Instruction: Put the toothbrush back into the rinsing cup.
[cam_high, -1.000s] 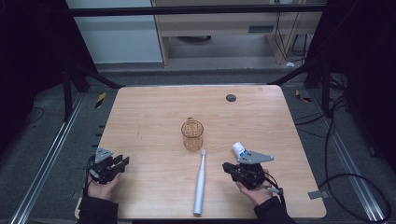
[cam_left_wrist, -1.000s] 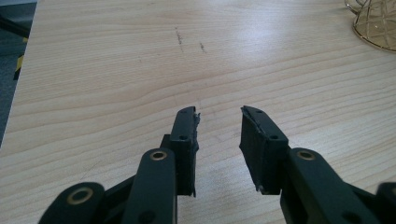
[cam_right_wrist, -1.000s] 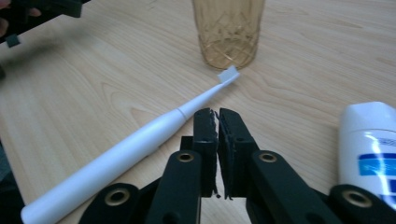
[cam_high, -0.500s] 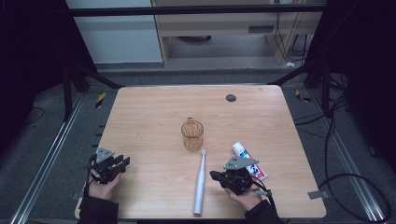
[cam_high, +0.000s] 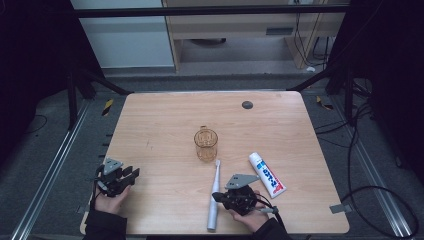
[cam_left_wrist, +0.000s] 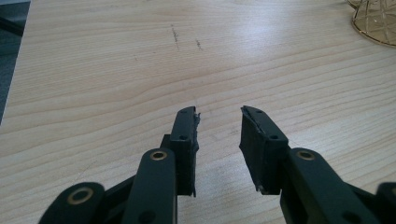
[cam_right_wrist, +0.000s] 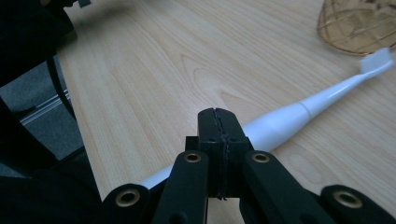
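Note:
A white electric toothbrush (cam_high: 214, 197) (cam_right_wrist: 299, 112) lies on the wooden table, bristle end toward an amber glass cup (cam_high: 206, 144) (cam_right_wrist: 357, 23) (cam_left_wrist: 376, 18). My right gripper (cam_high: 217, 196) (cam_right_wrist: 218, 114) is shut with its jaws pressed together, tips right over the toothbrush handle and nothing held between them. A white, blue and red toothpaste tube (cam_high: 267, 174) lies just to its right. My left gripper (cam_high: 133, 174) (cam_left_wrist: 218, 114) rests open over bare wood at the table's left front.
A small dark disc (cam_high: 247, 104) sits near the table's far edge. In the right gripper view the table edge (cam_right_wrist: 77, 126) runs close by on the left, with a dark sleeve and floor beyond it. Bare wood (cam_high: 160, 125) spreads between the cup and the left gripper.
My right gripper has moved left, off the toothpaste tube and over to the toothbrush handle, leaving the tube in full view. The left gripper has stayed put.

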